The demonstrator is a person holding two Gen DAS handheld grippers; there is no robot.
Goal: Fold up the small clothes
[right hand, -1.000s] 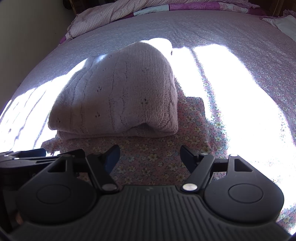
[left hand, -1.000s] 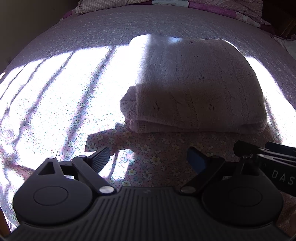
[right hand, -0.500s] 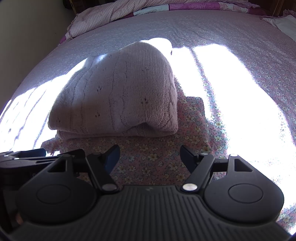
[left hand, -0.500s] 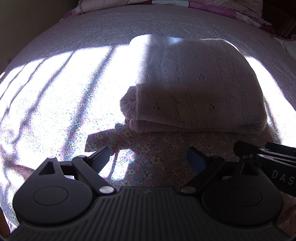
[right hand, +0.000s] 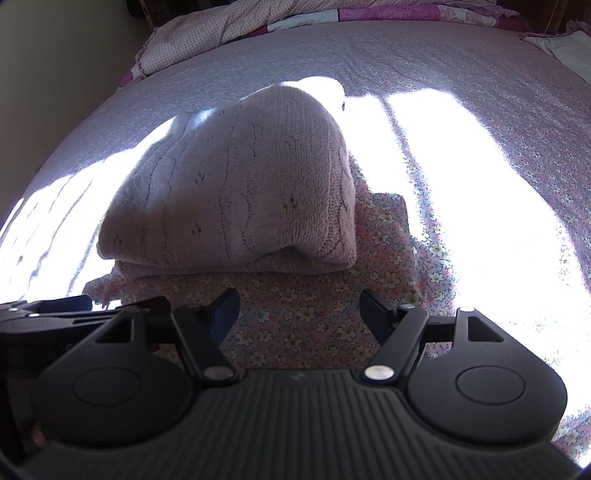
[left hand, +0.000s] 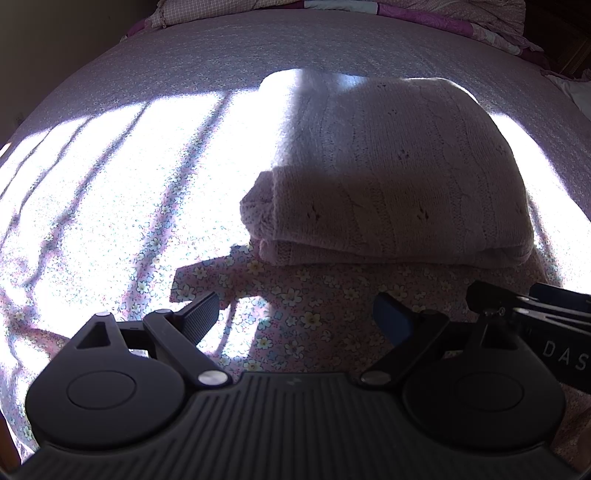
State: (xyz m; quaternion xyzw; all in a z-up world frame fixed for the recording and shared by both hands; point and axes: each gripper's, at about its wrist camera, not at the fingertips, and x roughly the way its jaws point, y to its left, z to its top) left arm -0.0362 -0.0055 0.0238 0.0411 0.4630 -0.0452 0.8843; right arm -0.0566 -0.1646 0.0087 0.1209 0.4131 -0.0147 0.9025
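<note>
Folded pink knit sweater (left hand: 399, 192) rests atop floral garment (right hand: 314, 317) on bed (right hand: 443, 74). Left gripper (left hand: 295, 317) and right gripper (right hand: 299, 310) both released, empty, hovering beside each other.

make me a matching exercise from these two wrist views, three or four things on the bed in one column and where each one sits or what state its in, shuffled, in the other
Things:
1. pink knit sweater
2. floral garment
3. left hand-held gripper
4. quilt

States or places:
A. bunched at the far end of the bed
B. open, nothing between its fingers
C. folded, lying on top of another garment
D. spread flat under the folded knit

Pairs: 1-C, 2-D, 3-B, 4-A
</note>
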